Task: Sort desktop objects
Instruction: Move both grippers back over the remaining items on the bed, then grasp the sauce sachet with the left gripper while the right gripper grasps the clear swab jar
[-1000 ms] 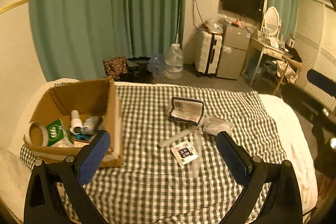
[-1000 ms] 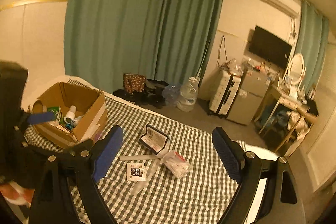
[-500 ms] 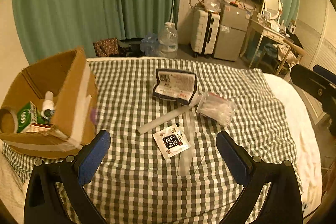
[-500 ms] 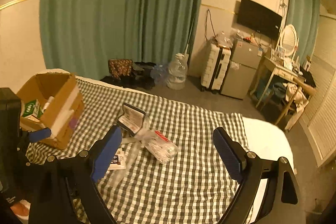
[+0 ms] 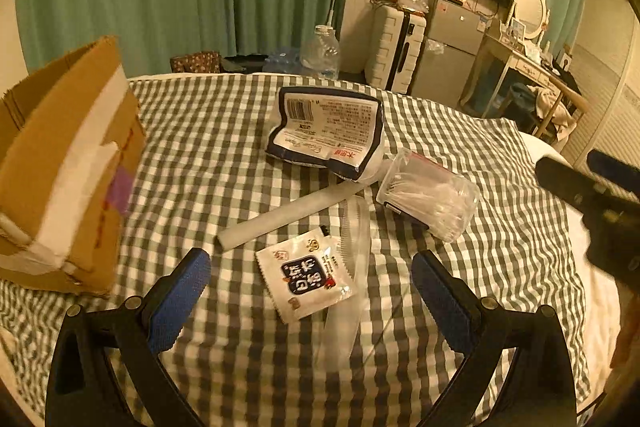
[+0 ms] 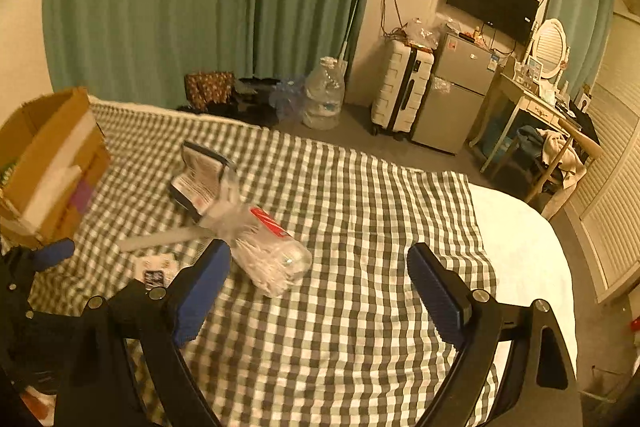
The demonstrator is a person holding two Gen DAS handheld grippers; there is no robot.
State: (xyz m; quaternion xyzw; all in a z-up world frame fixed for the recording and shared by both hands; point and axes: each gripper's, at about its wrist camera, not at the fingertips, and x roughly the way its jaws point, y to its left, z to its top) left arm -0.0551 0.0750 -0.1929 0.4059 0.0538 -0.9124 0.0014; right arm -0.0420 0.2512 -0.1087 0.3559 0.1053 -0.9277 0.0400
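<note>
The left gripper (image 5: pixel 310 279) has its blue jaws wide apart, with nothing between them. The small white flat packet with dark print (image 5: pixel 306 277) lies on the green and white checked cloth (image 5: pixel 208 131) of the bed, right in front of these jaws and in the middle of the gap. It lies a bit slanted. The right gripper (image 6: pixel 318 277) also has its jaws wide apart and empty. The clear plastic bag of white cotton swabs (image 6: pixel 268 255) lies just past its left jaw, long way pointing up and left. The brown cardboard box (image 5: pixel 60 163) sits far left. Compared with a second ago, both grippers are lower and the things look closer.
</note>
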